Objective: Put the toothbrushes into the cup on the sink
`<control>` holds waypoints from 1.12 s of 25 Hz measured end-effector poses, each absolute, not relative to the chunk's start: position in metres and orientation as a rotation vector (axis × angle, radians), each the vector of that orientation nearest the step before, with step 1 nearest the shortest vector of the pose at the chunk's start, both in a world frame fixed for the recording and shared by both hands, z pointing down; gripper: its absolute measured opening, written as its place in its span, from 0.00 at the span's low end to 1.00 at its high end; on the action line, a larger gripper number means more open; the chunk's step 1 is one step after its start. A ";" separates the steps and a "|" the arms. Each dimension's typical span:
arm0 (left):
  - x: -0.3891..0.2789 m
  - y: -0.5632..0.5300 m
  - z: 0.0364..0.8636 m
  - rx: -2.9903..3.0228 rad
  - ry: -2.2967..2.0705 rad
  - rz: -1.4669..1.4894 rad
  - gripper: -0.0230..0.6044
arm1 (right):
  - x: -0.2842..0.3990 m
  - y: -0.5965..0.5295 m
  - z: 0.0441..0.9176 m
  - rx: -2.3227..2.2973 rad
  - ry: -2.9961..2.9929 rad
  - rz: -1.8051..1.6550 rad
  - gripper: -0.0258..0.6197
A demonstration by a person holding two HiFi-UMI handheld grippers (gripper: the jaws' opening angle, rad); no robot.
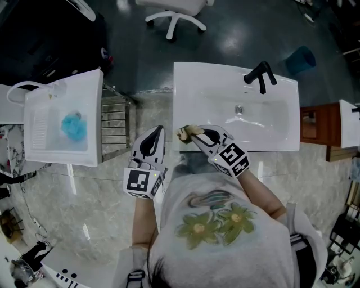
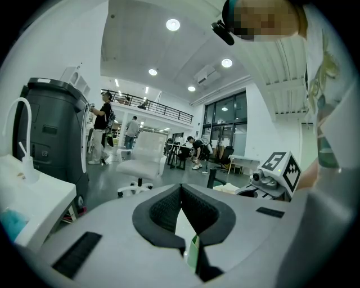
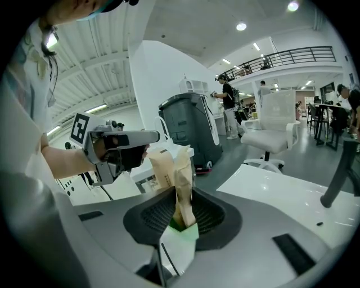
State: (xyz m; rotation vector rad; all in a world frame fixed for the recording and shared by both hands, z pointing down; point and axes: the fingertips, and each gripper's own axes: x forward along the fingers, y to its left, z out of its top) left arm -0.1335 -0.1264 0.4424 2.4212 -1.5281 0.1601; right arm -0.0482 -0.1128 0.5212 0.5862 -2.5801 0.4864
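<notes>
right gripper: jaws part closed, pads pressing on a tan paper packet. right gripper view confirms it: the packet stands upright between the ribbed pads, crumpled top rising above the jaws, a second tan flap with print just left of it. cannot tell what is inside the wrapping

packet location: at the front-left corner of the white sink, at its front edge; contact with the rim cannot be judged. black faucet at the far side of the sink, well apart from the packet

left gripper: jaws fully together, nothing between the pads in the left gripper view. it sits just left of the right gripper, off the sink, above the tiled floor

other: second white basin to the far left with a blue object in it; white office chair beyond the sink
</notes>
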 end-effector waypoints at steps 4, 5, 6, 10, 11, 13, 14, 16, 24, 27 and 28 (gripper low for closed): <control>-0.131 -0.123 0.444 2.402 -1.514 0.213 0.07 | -0.047 -0.110 0.522 0.585 -2.577 0.493 0.16; -0.130 -0.123 0.444 2.412 -1.513 0.201 0.07 | -0.047 -0.110 0.523 0.587 -2.575 0.494 0.16; -0.129 -0.124 0.444 2.428 -1.513 0.180 0.07 | -0.046 -0.110 0.523 0.588 -2.574 0.494 0.16; -0.128 -0.122 0.445 2.448 -1.512 0.161 0.07 | -0.046 -0.110 0.523 0.595 -2.571 0.495 0.16; -0.128 -0.121 0.445 2.447 -1.508 0.163 0.07 | -0.046 -0.109 0.524 0.595 -2.570 0.496 0.17; -0.127 -0.120 0.446 2.445 -1.504 0.165 0.07 | -0.046 -0.108 0.524 0.593 -2.569 0.500 0.19; -0.127 -0.119 0.446 2.445 -1.503 0.166 0.07 | -0.046 -0.108 0.525 0.590 -2.568 0.503 0.20; -0.126 -0.118 0.447 2.446 -1.502 0.170 0.07 | -0.046 -0.106 0.526 0.587 -2.565 0.507 0.24; -0.121 -0.111 0.446 2.456 -1.489 0.187 0.07 | -0.041 -0.110 0.513 0.645 -2.588 0.481 0.30; -0.118 -0.109 0.440 2.469 -1.497 0.174 0.07 | -0.038 -0.112 0.495 0.689 -2.625 0.453 0.32; -0.118 -0.107 0.440 2.472 -1.497 0.172 0.07 | -0.038 -0.112 0.490 0.702 -2.638 0.444 0.32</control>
